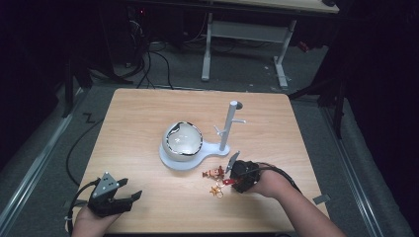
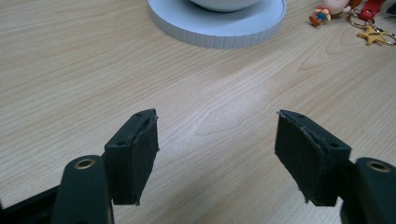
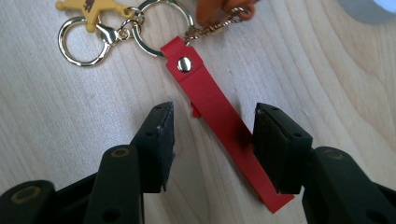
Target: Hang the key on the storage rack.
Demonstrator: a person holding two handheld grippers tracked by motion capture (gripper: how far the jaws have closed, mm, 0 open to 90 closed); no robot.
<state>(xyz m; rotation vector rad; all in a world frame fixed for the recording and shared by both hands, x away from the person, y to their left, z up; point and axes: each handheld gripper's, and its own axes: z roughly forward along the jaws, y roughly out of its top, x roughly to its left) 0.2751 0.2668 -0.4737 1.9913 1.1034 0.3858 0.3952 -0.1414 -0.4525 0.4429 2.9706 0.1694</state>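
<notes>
A keychain lies on the wooden table [image 1: 148, 113]. It has a red strap [image 3: 205, 88], gold rings [image 3: 81, 44], a yellow star charm [image 3: 88, 5] and a small figure [image 1: 213, 173]. My right gripper [image 3: 212, 121] hangs open just over the strap, which runs slantwise between the jaws and passes under the right pad [image 3: 273, 149]. In the high view the right gripper [image 1: 232, 180] is at the front right, next to the star [image 1: 216, 190]. Over bare wood at the front left, my left gripper [image 1: 132, 190] [image 2: 215, 135] stands open and holds nothing.
A white stand [image 1: 170, 163] at the table's middle carries a pale round bowl-like object [image 1: 184, 140] and a post with short pegs [image 1: 228, 123]. Its round base [image 2: 219, 25] lies ahead of the left gripper. Another table's legs [image 1: 207, 54] and cables stand beyond the far edge.
</notes>
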